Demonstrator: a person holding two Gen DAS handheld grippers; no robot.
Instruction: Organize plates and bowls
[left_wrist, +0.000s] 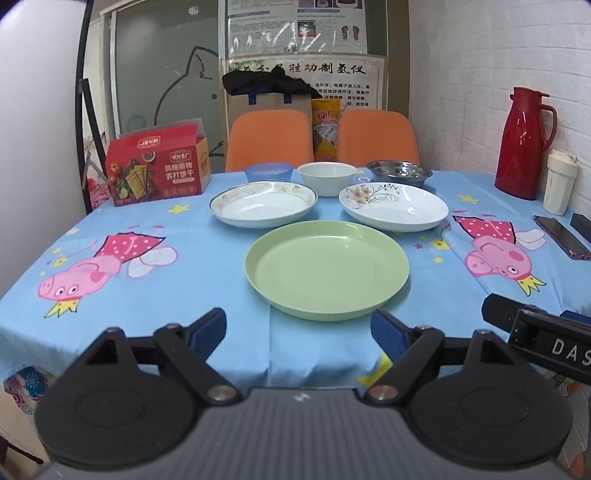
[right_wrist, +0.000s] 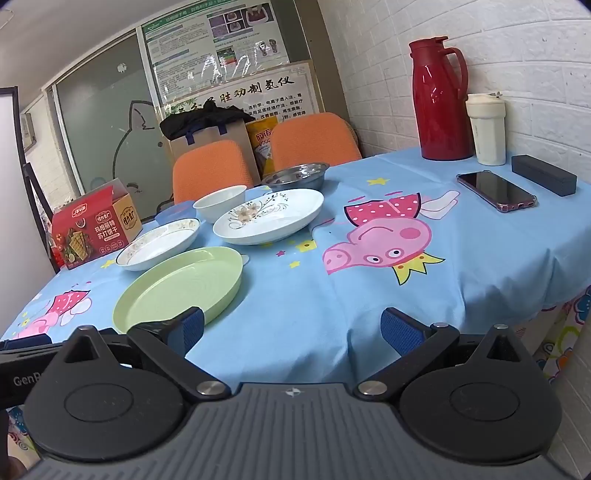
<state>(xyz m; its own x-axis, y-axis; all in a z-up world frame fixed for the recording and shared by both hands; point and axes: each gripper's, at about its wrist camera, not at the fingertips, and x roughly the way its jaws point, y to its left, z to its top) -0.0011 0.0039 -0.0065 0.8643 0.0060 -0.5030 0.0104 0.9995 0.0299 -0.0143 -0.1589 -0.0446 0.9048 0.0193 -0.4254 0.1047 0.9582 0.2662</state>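
Note:
A green plate (left_wrist: 327, 267) lies on the blue tablecloth nearest me; it also shows in the right wrist view (right_wrist: 181, 286). Behind it lie a gold-rimmed white plate (left_wrist: 263, 204) (right_wrist: 159, 243) and a flower-patterned white plate (left_wrist: 395, 206) (right_wrist: 269, 215). Further back stand a blue bowl (left_wrist: 268, 172), a white bowl (left_wrist: 327, 178) (right_wrist: 219, 203) and a steel bowl (left_wrist: 399, 171) (right_wrist: 295, 176). My left gripper (left_wrist: 299, 330) is open and empty, just short of the green plate. My right gripper (right_wrist: 291, 328) is open and empty, over the table's front edge right of the green plate.
A red biscuit box (left_wrist: 157, 170) stands at the back left. A red thermos (right_wrist: 439, 99), a white cup (right_wrist: 487, 127), a phone (right_wrist: 496, 190) and a black case (right_wrist: 543, 179) sit at the right by the wall. Two orange chairs (left_wrist: 267, 138) stand behind the table.

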